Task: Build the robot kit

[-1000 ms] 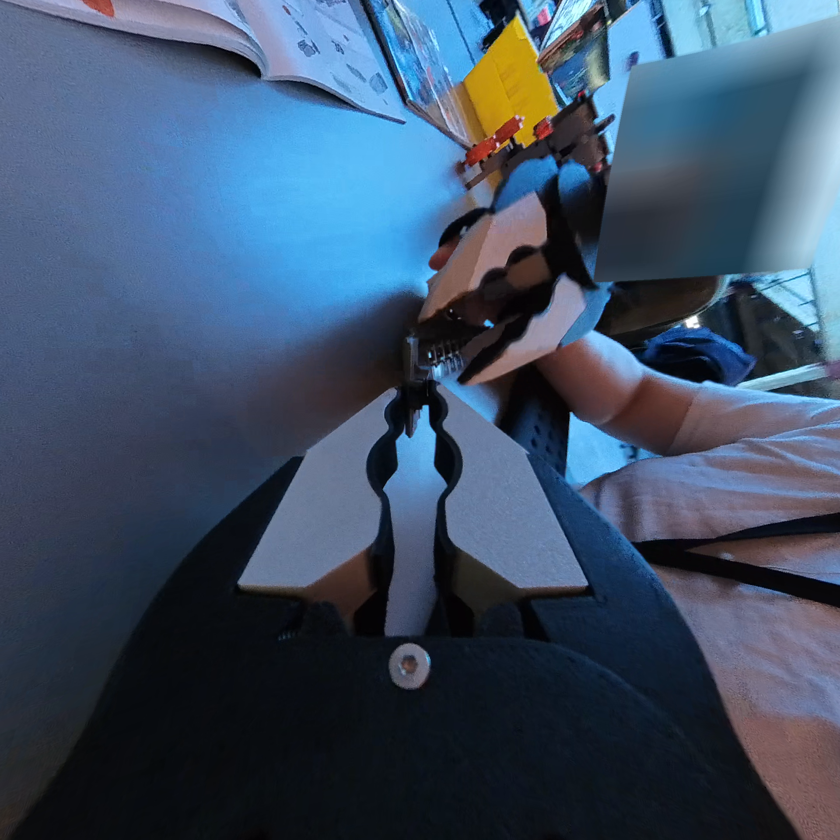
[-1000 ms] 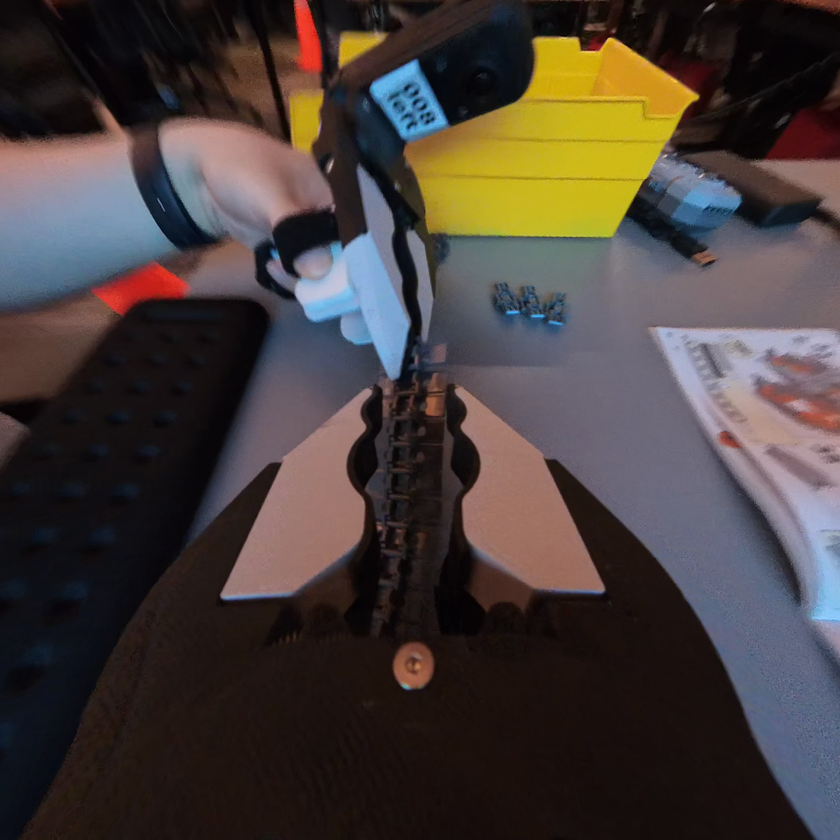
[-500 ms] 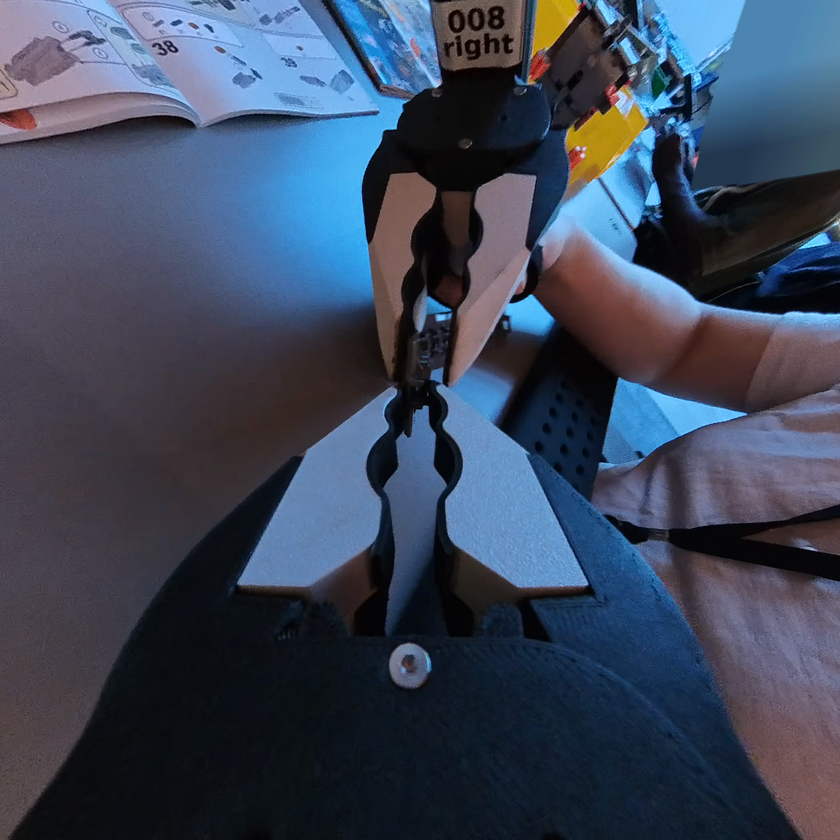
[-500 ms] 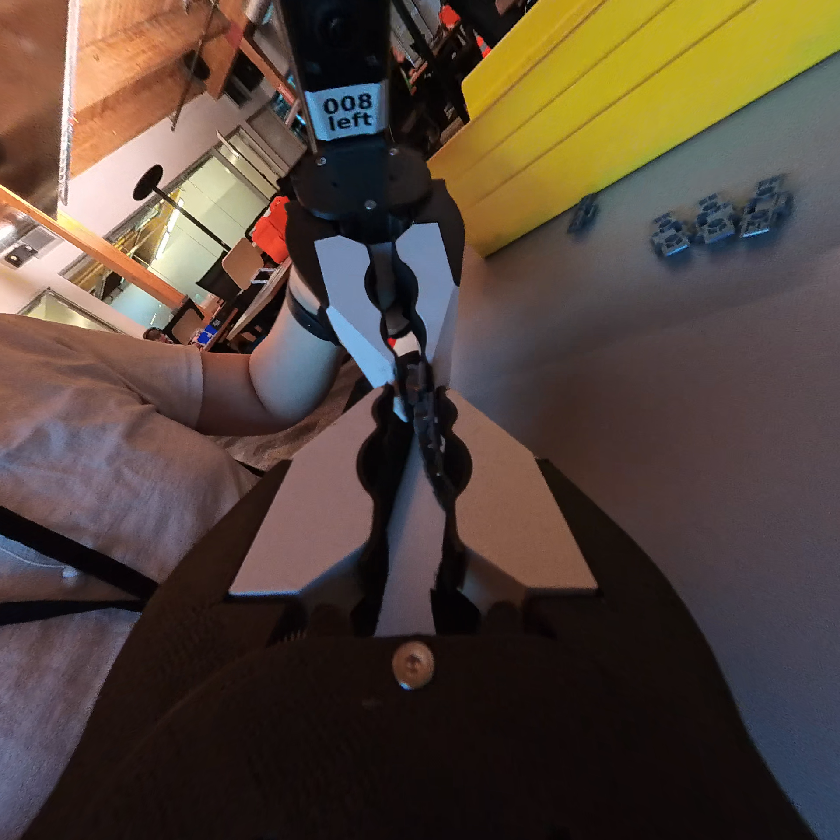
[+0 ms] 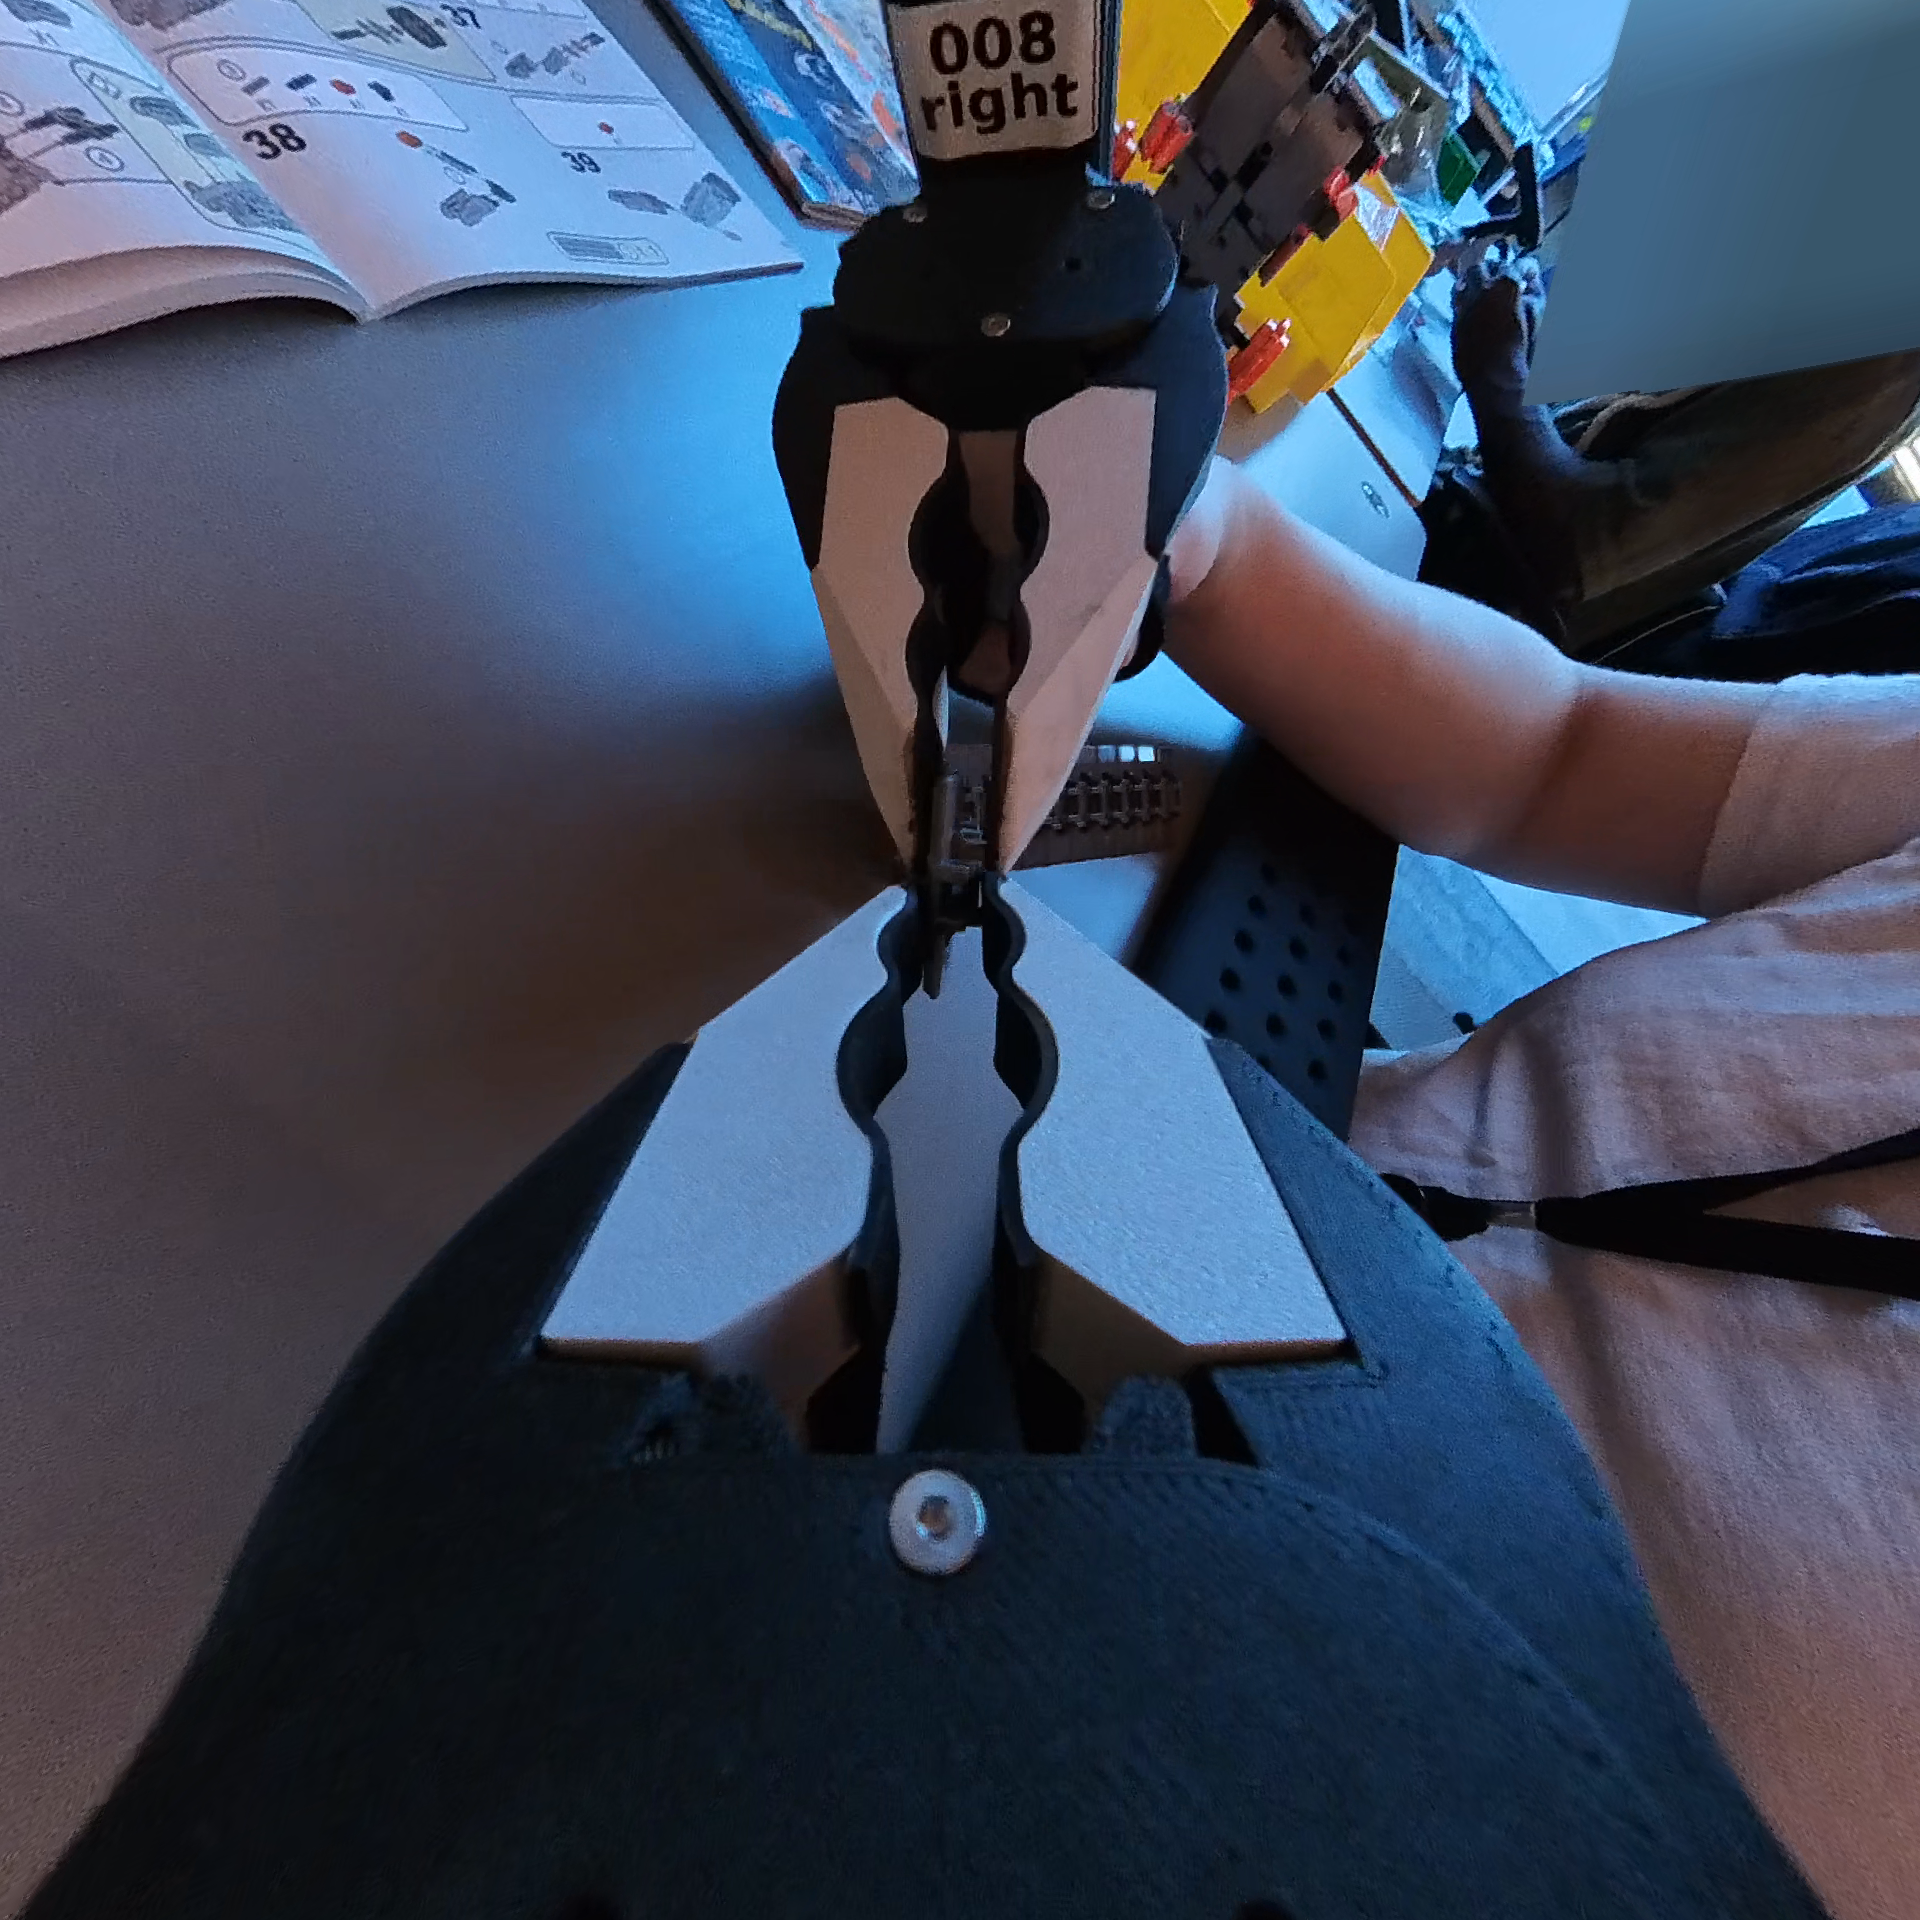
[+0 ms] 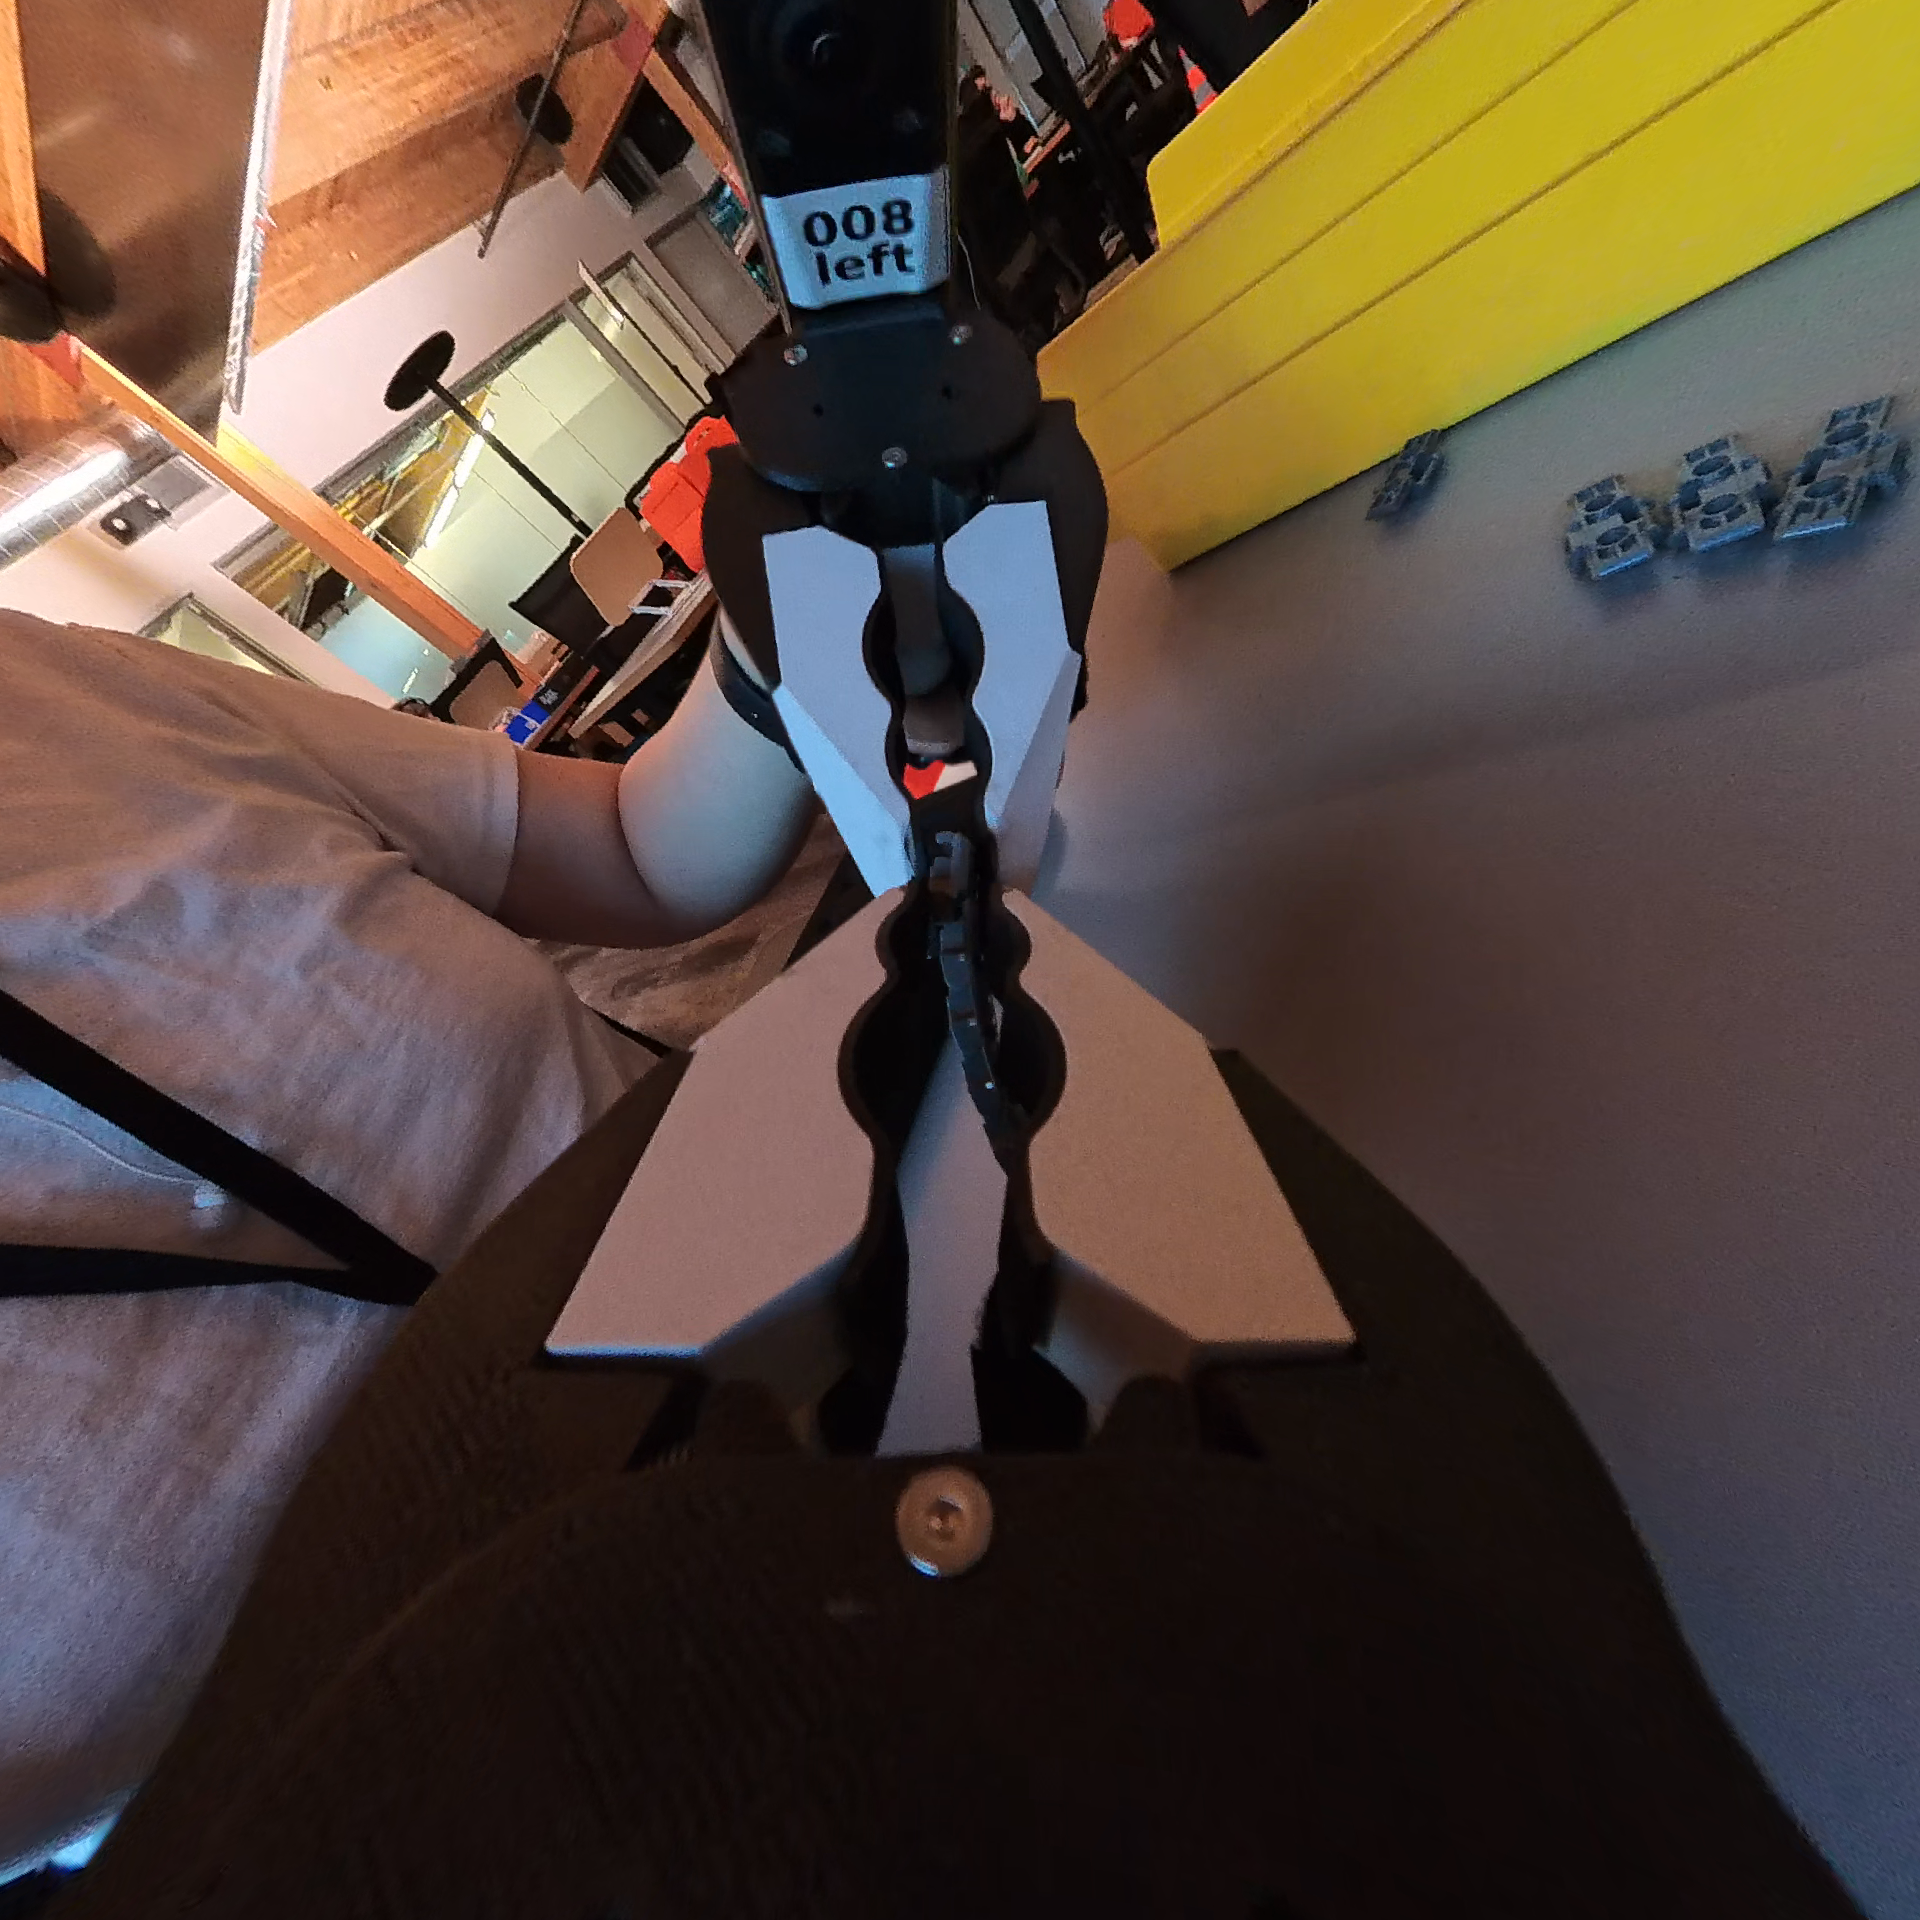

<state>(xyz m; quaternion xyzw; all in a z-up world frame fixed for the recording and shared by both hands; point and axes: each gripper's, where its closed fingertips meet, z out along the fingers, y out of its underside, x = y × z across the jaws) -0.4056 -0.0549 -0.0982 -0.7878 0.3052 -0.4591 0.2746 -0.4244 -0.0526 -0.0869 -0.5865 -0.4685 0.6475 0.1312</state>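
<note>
Since a second ago, both claws have swung round to face each other tip to tip, where before the right one lay angled off to the side. My left claw [image 5: 954,914] is pressed together on the end link of a dark grey track chain [image 5: 948,883], pinching it at the very tips. My right claw [image 6: 951,904] is likewise closed on the chain [image 6: 966,997], which runs back between its fingers on the right-hand side. More of the linked strip shows just beyond the right claw's tip, over the grey surface [image 5: 416,727]. Beyond my left claw lies an open instruction booklet [image 5: 364,156]. To the far right of my right claw sit loose grey links [image 6: 1714,499], near a yellow bin [image 6: 1507,229].
</note>
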